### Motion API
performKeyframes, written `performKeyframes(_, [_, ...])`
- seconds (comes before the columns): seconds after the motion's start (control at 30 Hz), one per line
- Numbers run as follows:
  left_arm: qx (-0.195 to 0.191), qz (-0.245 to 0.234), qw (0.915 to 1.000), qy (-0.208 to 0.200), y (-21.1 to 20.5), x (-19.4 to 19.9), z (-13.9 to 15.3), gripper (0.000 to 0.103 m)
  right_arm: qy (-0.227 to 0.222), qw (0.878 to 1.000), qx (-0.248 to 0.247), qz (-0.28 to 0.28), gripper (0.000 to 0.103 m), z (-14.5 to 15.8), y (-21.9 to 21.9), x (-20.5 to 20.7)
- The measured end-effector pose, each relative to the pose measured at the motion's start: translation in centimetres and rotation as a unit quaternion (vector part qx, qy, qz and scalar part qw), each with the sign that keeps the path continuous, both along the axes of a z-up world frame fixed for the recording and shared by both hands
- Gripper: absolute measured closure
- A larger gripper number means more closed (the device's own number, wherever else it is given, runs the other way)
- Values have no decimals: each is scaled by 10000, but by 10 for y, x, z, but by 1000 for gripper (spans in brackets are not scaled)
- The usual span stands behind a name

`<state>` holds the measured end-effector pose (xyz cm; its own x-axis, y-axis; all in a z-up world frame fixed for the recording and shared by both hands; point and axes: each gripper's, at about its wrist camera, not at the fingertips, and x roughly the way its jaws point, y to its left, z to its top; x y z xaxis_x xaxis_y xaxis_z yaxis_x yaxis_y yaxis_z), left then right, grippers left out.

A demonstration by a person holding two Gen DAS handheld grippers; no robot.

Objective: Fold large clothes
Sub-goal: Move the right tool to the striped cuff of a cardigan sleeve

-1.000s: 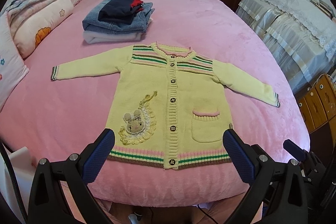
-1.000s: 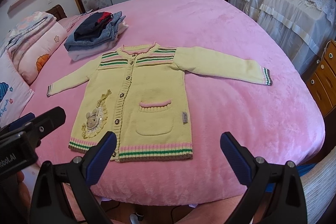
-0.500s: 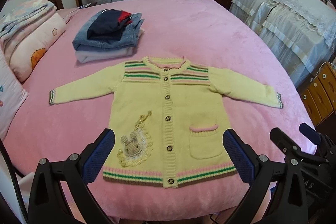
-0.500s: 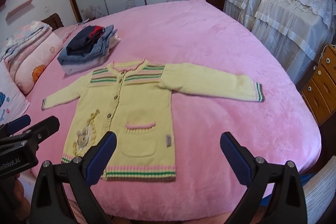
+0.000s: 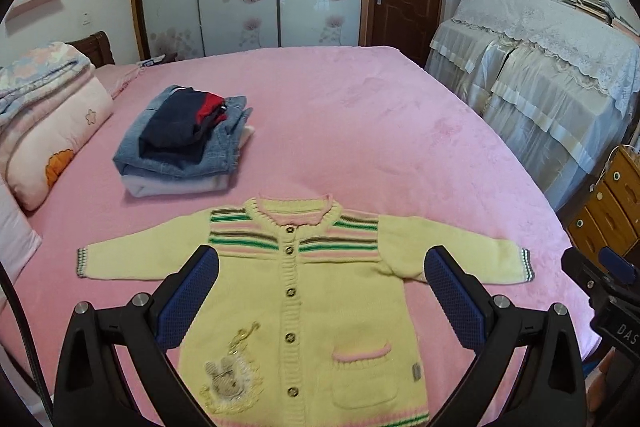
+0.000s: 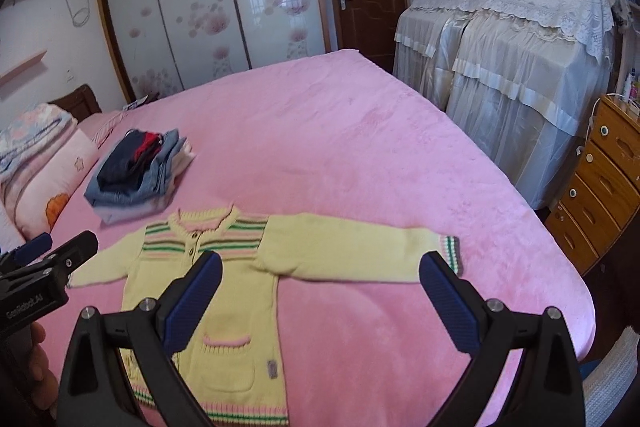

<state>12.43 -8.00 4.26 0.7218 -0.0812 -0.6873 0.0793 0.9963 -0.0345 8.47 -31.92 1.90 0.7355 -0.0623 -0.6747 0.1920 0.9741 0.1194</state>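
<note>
A yellow knit cardigan (image 5: 320, 307) with striped yoke, buttons, a rabbit patch and a pocket lies flat, face up, sleeves spread, on the pink bed (image 5: 360, 115). It also shows in the right wrist view (image 6: 240, 307). My left gripper (image 5: 320, 291) is open and empty, hovering above the cardigan's chest. My right gripper (image 6: 320, 291) is open and empty, above the cardigan's right side and the bed beside it, near the right sleeve (image 6: 360, 247). The right gripper's tip shows at the left view's right edge (image 5: 600, 267).
A stack of folded clothes (image 5: 184, 143) lies behind the cardigan at the left. Pillows and folded quilts (image 5: 48, 115) lie at the far left. Covered furniture (image 6: 512, 67) and a wooden drawer chest (image 6: 600, 179) stand right of the bed.
Both grippers have moved forward and lower over the cardigan, so its hem has slid toward the bottom of both views. Both stay open. The cardigan has not moved.
</note>
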Motion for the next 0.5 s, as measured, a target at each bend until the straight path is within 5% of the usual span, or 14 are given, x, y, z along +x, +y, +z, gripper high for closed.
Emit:
performKeyframes(0.27, [280,-115,9994,-183,-40,57,-28,1,154,9977,-116,-646,4,-23,-62,31])
performKeyframes(0.5, [433,-263,9987,80,-71,110,-75,1,799,9883,689,-1102,8,-85,-137,55])
